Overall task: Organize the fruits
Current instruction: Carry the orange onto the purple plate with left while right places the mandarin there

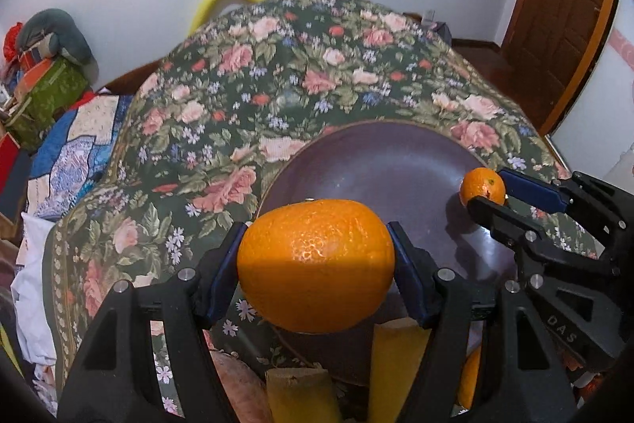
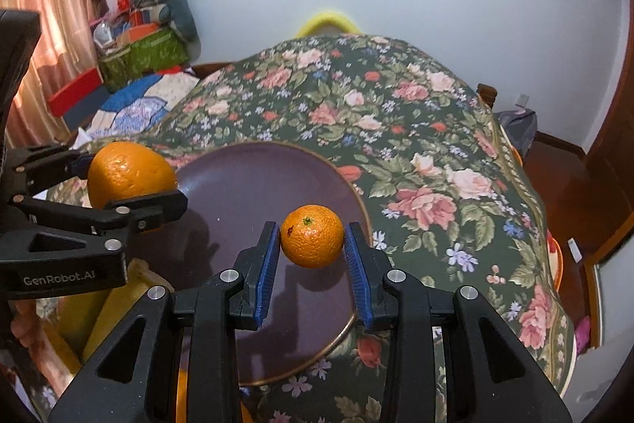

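- The table is covered by a flowered cloth point(image 2: 432, 153), dark green with pink roses, which fills most of both views.
- A wide purple plate point(image 1: 380, 161) with a thin brown rim lies flat on the cloth near the front edge; in the right wrist view its bare middle point(image 2: 253, 185) shows shadows of the tools.
- The left gripper point(image 1: 317, 256) reaches in over the near left part of the plate. Its two blue pads press on opposite sides of a large orange point(image 1: 317, 264), so it is clamped on that fruit. From the right wrist view the same large orange point(image 2: 126, 173) sits over the plate's left rim, held in the left gripper point(image 2: 130, 181); whether it touches the plate I cannot tell.
- The right gripper point(image 2: 313, 252) comes in over the near right part of the plate. A small orange point(image 2: 313, 236), stem end up with a dark spot on its skin, sits between its blue pads, which touch it on both sides: it is gripped. In the left wrist view the small orange point(image 1: 482, 187) is over the plate's right rim, at the tip of the right gripper point(image 1: 489, 191).
- The two oranges are well apart, one at each side of the plate.
- Yellow and orange fruit shapes show at the bottom edge, behind the fingers, too hidden to name.
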### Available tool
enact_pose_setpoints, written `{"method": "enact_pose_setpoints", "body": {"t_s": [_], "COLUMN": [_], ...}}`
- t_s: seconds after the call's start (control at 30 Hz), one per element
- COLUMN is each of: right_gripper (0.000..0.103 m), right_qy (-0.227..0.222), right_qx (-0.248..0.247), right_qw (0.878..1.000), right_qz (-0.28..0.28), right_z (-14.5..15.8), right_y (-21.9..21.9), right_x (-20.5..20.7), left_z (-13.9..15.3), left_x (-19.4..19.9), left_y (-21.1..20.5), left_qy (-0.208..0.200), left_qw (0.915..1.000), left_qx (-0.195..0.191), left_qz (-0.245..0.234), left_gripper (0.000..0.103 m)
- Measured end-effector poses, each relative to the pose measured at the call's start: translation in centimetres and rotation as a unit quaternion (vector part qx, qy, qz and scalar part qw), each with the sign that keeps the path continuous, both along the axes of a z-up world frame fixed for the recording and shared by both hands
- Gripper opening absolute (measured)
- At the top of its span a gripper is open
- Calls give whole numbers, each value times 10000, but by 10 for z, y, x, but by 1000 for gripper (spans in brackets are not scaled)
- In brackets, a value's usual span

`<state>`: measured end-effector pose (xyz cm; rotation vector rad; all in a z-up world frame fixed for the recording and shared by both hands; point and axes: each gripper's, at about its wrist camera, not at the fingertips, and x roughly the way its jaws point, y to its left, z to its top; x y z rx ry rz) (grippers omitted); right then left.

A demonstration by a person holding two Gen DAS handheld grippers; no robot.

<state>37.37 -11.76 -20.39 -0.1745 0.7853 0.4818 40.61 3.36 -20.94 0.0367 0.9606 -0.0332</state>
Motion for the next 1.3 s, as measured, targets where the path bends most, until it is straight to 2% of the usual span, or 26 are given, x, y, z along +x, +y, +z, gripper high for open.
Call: {"method": "enact_pose_setpoints", "body": {"t_s": [0.27,0.57,0.63,0.7,0.87,1.0,1.17,1.3], "right_gripper": [31,31,37,50,51,59,59,60], "right_qy": [222,231,183,90,22,-13,-40,-61], "right_qx": [-82,-184,-239,-259,-255,-265,-254,-234], "right_qw": [9996,9994,9994,9995,9996,9996,9996,9997], "right_qz": [122,170,167,141,141,120,110,74], "right_z": [-9,-13,-13,-11,-8,-7,-4,-1], "right_y": [7,10,11,12,10,7,4,0], "right_x": [5,6,5,3,-2,-6,-10,-11], "left_z": [-9,-17,-17,-17,-19,-21,-21,-10], "left_x": [5,10,10,10,11,11,10,7], "left_y": [2,9,8,7,9,11,12,16], "left_qy": [295,533,541,576,668,774,842,720], "left_qw": [9994,9977,9977,9976,9970,9960,9953,9947], "left_qx": [-166,-419,-404,-384,-383,-432,-476,-729], "left_qz": [-64,1,-11,-9,46,71,50,4], "left_gripper": [69,69,69,69,69,69,69,73]}}
